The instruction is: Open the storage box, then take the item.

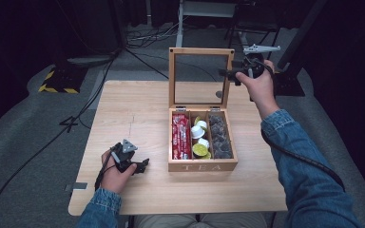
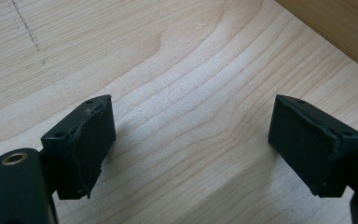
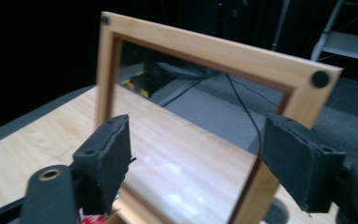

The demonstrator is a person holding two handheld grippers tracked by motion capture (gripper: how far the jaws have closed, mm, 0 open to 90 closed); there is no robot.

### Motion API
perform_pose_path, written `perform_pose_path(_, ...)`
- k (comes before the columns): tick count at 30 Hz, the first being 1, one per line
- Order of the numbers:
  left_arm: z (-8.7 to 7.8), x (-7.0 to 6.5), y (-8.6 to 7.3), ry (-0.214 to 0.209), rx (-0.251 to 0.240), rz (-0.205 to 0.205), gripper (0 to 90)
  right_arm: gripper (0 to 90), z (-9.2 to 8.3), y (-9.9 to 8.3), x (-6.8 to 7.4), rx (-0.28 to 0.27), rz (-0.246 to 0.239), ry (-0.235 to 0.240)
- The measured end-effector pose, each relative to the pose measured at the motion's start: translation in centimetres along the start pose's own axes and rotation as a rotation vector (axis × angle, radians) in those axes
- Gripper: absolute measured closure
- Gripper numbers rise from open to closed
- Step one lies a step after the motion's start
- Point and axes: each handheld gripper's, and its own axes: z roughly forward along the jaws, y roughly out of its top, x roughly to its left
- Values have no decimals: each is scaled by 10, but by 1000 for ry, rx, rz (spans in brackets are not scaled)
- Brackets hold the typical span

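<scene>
A wooden box marked TEA (image 1: 202, 166) stands open on the table, its glass-paned lid (image 1: 172, 78) upright at the back. Its left compartment holds red packets (image 1: 180, 137), the middle one white and green capsules (image 1: 200, 137), the right one dark tea bags (image 1: 219, 137). My right gripper (image 1: 225, 73) hovers at the lid's upper right corner, pointing left. In the right gripper view its jaws (image 3: 198, 154) stand wide apart in front of the lid frame (image 3: 214, 46), gripping nothing. My left gripper (image 1: 145, 165) rests low on the table left of the box, open (image 2: 191, 135) over bare wood.
The light wooden table (image 1: 133, 109) ends close behind the lid and just in front of the box. Cables run over the grey floor beyond, beside a yellow-and-black striped base (image 1: 57, 80) and a metal stand (image 1: 204, 9).
</scene>
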Motion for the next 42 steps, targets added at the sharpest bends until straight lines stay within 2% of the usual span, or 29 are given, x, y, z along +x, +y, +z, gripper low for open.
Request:
perform_pose_path(7,1,0,1,-1,1,6,150,268,-12,-12,30,7,-37,73)
perform_pose_path(10,1,0,1,0,1,6,150,255,-15,-17,40,17,-38,98)
perform_pose_path(14,1,1,1,-2,0,6,149,235,-17,-23,52,23,-45,108)
perform_pose_path(22,1,0,1,-1,1,7,150,296,-18,-31,70,33,-63,155)
perform_pose_path(26,0,0,1,-1,5,6,151,380,-11,-40,80,65,-80,189)
perform_pose_path(29,0,0,0,0,3,5,151,420,-3,-49,88,87,-79,245)
perform_pose_path(32,0,-1,0,-1,0,5,151,456,7,-61,99,139,-134,244)
perform_pose_path(34,-1,-1,-1,-3,-1,7,151,458,12,-67,105,155,-151,252)
perform_pose_path(37,-1,-1,-1,-2,3,10,151,455,22,-77,115,167,-125,283)
perform_pose_path(38,-1,-1,-1,-3,3,10,151,451,25,-80,118,170,-132,287)
perform_pose_path(40,-1,-1,-2,-3,2,9,151,448,30,-85,124,205,-139,275)
perform_pose_path(42,-2,-1,-2,-3,2,9,151,442,35,-90,129,230,-137,284)
